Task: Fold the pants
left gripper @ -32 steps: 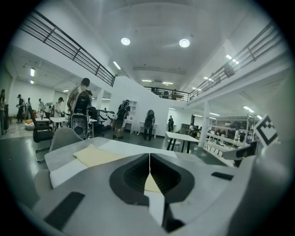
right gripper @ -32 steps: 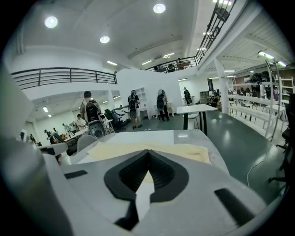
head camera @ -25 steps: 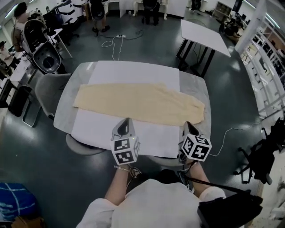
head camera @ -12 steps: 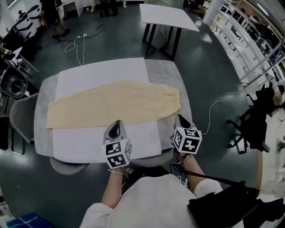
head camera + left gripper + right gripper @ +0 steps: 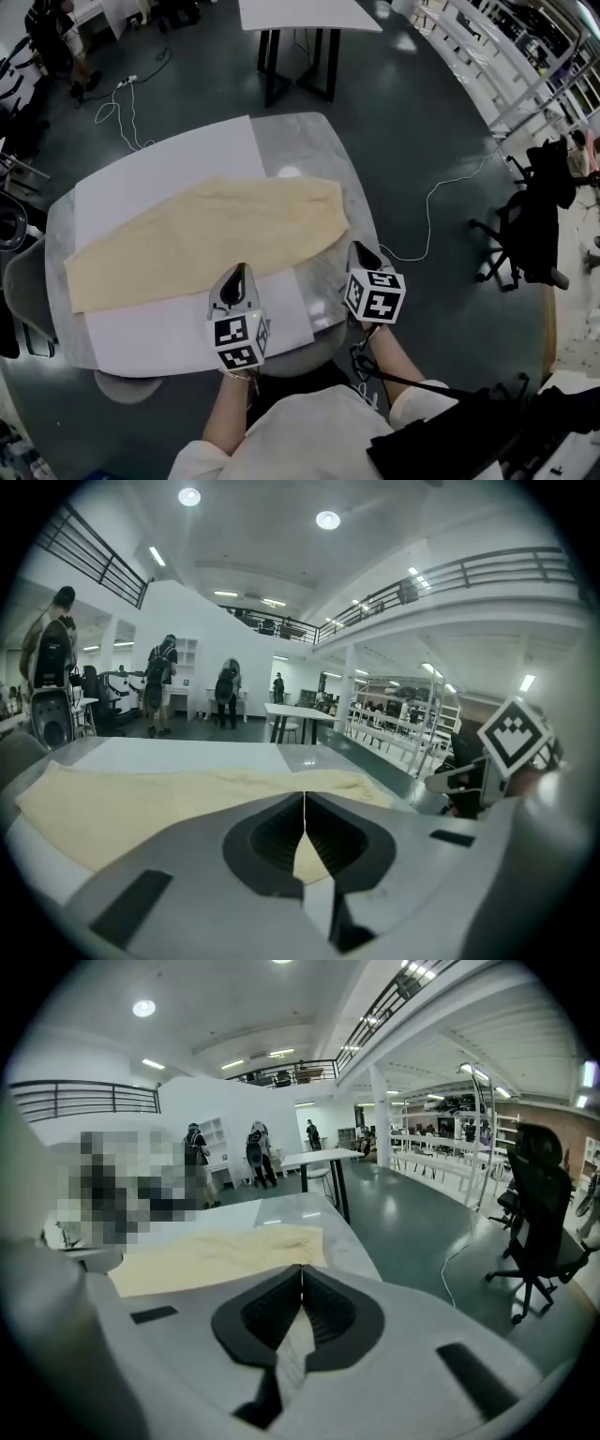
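Note:
Cream pants (image 5: 206, 239) lie flat and lengthwise on a white sheet (image 5: 169, 328) that covers part of the grey table (image 5: 300, 141). My left gripper (image 5: 239, 272) hovers at the pants' near edge, jaws shut with nothing between them. In the left gripper view the pants (image 5: 169, 799) spread out just ahead of the closed left gripper (image 5: 305, 794). My right gripper (image 5: 359, 251) is shut and empty over bare table, just beside the pants' right end. The right gripper view has the pants (image 5: 225, 1251) ahead and to the left of the closed right gripper (image 5: 301, 1267).
A black office chair (image 5: 534, 234) and a floor cable (image 5: 441, 197) lie right of the table. A white table (image 5: 300, 14) stands behind, a grey chair (image 5: 19, 281) at the left. People stand far off (image 5: 159, 682).
Both grippers have moved rightward along the table's near side and lower toward it, still shut. The table and pants now sit further left in the head view.

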The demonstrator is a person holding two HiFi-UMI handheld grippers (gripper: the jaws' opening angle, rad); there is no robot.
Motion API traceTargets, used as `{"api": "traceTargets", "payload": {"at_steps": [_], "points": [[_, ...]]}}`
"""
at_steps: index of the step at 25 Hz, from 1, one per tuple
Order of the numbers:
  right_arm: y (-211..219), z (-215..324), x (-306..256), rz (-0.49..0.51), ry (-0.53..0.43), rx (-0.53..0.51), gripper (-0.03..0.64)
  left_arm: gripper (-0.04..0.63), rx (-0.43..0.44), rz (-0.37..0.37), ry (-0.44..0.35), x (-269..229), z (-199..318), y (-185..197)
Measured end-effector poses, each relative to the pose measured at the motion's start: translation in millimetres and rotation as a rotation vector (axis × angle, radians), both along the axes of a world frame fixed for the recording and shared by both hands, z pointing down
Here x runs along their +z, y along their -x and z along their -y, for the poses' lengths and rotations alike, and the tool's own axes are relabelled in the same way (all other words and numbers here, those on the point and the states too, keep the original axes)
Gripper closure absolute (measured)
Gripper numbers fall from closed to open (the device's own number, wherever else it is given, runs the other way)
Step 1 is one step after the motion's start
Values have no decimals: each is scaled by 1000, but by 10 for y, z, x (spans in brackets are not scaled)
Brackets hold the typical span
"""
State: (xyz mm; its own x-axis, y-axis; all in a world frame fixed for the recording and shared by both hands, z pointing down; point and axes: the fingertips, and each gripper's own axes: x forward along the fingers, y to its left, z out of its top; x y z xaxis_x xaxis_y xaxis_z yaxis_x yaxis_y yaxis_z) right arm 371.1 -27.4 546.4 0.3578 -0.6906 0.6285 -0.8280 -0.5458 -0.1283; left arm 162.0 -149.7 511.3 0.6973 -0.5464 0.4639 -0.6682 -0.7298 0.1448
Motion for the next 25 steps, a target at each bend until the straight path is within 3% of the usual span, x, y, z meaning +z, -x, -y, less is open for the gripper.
{"api": "traceTargets", "payload": {"at_steps": [2, 4, 7, 12, 18, 25], "points": [[-142, 112, 151, 16, -1, -1, 619, 586, 2, 15, 4, 117, 64, -115], [-227, 184, 291, 41, 2, -5, 559, 586, 1, 46, -2, 232, 116, -161], [-335, 254, 480, 67, 19, -3, 552, 586, -16, 80, -3, 371, 209, -153], [-519, 457, 756, 94, 41, -25, 482, 586, -52, 110, 7, 588, 374, -118], [-600, 737, 1076, 113, 135, -87, 393, 586, -94, 142, 15, 716, 493, -37], [-597, 868, 1289, 97, 241, -131, 390, 586, -130, 144, 22, 766, 637, 25]]}}
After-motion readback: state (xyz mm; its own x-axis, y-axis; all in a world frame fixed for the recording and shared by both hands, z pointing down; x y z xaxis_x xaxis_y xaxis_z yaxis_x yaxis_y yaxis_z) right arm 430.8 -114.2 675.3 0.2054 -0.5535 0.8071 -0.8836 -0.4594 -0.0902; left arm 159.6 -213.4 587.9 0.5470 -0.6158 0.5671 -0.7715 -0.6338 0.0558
